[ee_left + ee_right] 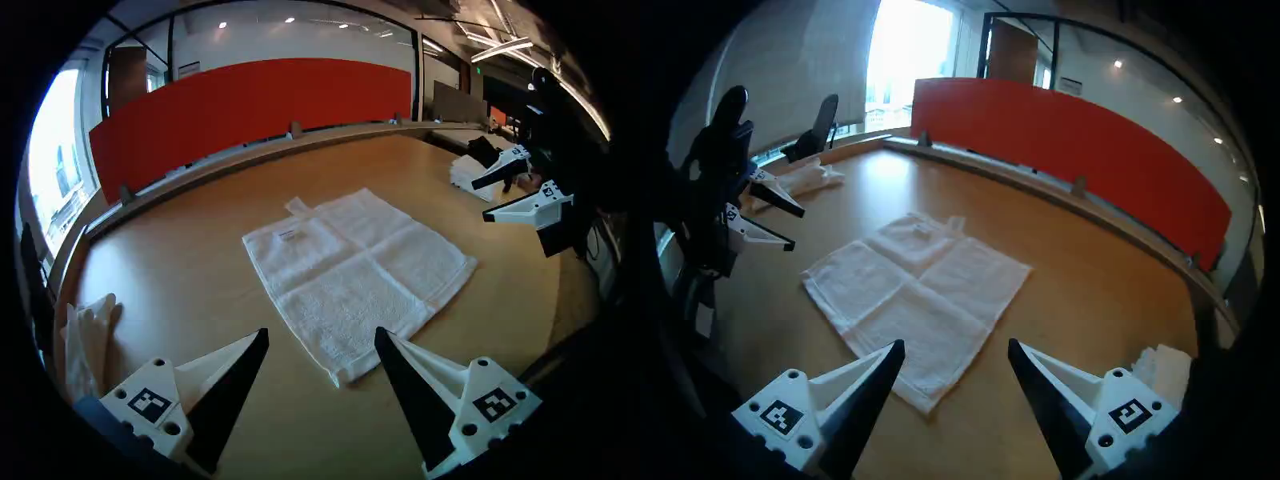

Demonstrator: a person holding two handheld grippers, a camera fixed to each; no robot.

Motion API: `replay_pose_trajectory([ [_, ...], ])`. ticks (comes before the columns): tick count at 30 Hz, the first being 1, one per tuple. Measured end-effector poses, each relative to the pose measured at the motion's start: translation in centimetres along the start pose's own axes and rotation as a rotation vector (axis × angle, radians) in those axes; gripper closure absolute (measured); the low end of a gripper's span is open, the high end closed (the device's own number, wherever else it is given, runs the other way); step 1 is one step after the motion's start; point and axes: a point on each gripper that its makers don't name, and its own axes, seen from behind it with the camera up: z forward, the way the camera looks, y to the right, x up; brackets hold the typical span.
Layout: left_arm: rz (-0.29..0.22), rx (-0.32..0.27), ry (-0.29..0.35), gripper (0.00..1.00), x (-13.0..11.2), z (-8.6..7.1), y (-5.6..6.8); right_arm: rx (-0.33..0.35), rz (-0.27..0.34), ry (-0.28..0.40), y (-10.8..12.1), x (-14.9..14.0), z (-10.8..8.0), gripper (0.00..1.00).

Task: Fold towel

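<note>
A white towel (pixel 360 268) lies spread flat on the wooden table (pixel 200 264), with crease lines dividing it into quarters and a small tab at its far corner. My left gripper (pixel 320 340) hovers open just short of the towel's near corner, nothing between its fingers. Across the table the right gripper (pixel 500 198) shows, also open. In the right gripper view the same towel (pixel 916 300) lies ahead, my right gripper (pixel 956 352) stands open above its near edge, and the left gripper (pixel 792 228) hangs open at the far left.
A red partition (pixel 256 104) runs along the table's far edge. Folded white towels lie at the left (pixel 84 344) and at the far right (pixel 472 172); another white pile (pixel 1164 368) sits right of my right gripper. Office chairs (pixel 812 132) stand by the window.
</note>
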Motion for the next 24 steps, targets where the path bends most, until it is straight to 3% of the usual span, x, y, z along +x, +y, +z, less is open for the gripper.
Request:
replay_pose_trajectory([
  [11, 0.023, -0.033, -0.102, 0.02, -4.1, 3.0, 1.0, 0.061, -0.016, -0.108, -1.7, -4.9, 2.3, 0.00],
  [24, 0.011, -0.070, -0.213, 0.02, -7.2, 4.4, 1.8, 0.107, -0.050, -0.194, -2.3, -8.3, 3.5, 0.01],
])
